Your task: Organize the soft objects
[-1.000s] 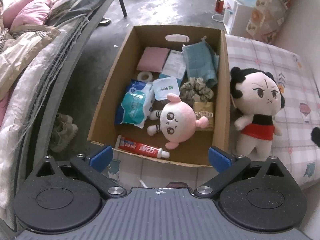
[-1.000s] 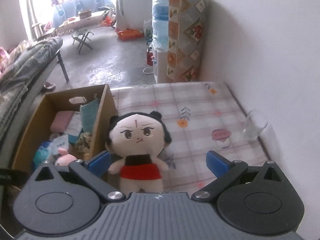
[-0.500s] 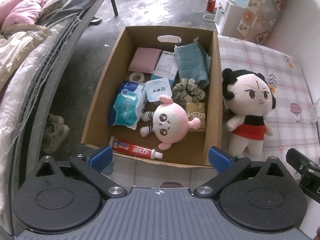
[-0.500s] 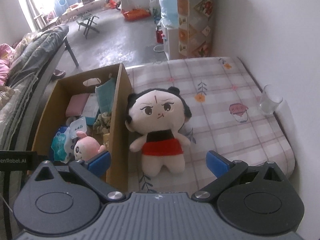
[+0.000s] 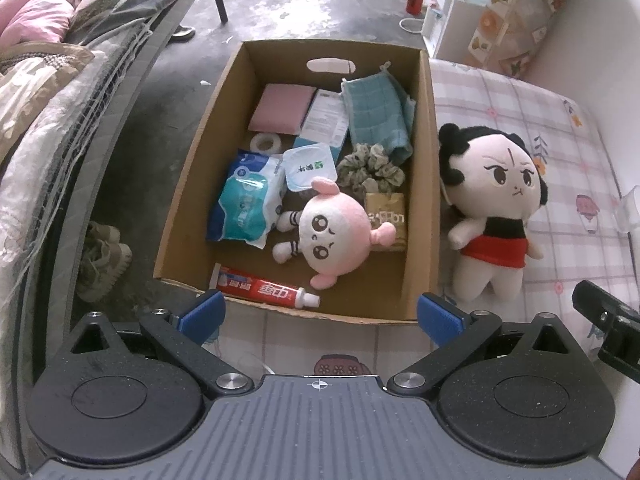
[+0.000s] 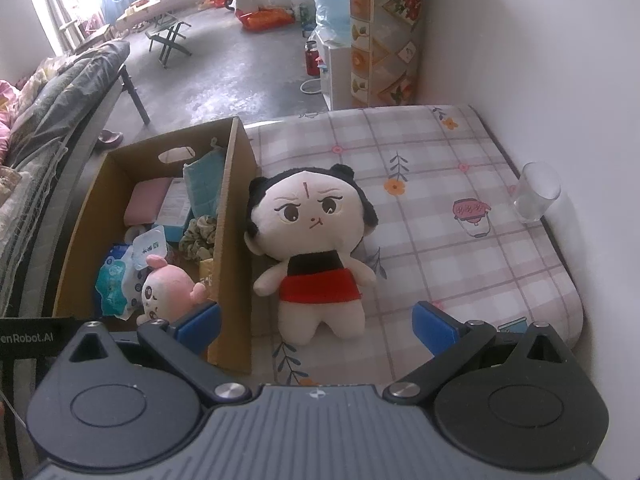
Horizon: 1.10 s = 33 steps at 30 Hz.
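A checked pink-and-white mattress (image 6: 440,240) fills the right of the scene, running up against a white wall on its right side. On its left part stands an open cardboard box (image 5: 424,184), its far wall cut with a hand slot. Lying face up on the mattress, just beside the box's right wall and touching it with its head, is a black-haired plush doll (image 6: 316,248) in a black top and red skirt, feet toward the near edge. Inside the box, near the front, lies a pink plush toy (image 5: 336,232) on its side. To its left is a blue-and-white wipes pack (image 5: 248,204); at the far end sit a teal cloth (image 5: 376,116) on the right and a pink pad (image 5: 282,108) on the left. A green scrunchie (image 5: 370,168) lies just beyond the pink toy, and a red-and-white toothpaste tube (image 5: 268,288) lies along the near wall. A clear glass (image 6: 536,192) stands upright at the mattress's right edge, near the wall.

The left gripper (image 5: 320,316) hangs over the near edge of the box, its blue-tipped fingers spread wide with nothing between them. The right gripper (image 6: 316,320) hangs over the doll's feet, fingers likewise wide apart and empty.
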### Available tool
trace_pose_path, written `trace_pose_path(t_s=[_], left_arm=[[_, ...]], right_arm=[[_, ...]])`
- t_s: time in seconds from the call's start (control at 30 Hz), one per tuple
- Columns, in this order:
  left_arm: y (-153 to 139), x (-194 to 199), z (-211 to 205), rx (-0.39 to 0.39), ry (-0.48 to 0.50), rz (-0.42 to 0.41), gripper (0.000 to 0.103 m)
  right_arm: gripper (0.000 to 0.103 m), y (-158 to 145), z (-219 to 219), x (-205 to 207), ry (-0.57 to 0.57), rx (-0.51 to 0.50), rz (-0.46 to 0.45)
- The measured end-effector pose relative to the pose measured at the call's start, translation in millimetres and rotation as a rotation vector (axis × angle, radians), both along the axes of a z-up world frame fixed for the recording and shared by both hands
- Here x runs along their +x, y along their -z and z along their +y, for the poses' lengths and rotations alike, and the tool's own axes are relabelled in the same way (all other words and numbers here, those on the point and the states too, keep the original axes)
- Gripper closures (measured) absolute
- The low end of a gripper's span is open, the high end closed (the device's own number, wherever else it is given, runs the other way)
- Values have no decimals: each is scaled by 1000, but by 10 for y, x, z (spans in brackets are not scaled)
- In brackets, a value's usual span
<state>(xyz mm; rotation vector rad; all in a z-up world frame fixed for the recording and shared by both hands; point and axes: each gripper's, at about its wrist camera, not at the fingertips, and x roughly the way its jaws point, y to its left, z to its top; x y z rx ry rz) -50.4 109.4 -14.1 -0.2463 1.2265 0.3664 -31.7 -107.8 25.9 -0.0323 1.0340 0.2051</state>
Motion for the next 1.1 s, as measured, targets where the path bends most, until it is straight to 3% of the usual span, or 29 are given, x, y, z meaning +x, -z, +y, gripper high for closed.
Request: trace_pose_path(t_s=[1.1], left_arm=[[81, 53, 22, 4, 24, 7, 0]], right_arm=[[0, 24, 49, 118, -14, -41, -7]])
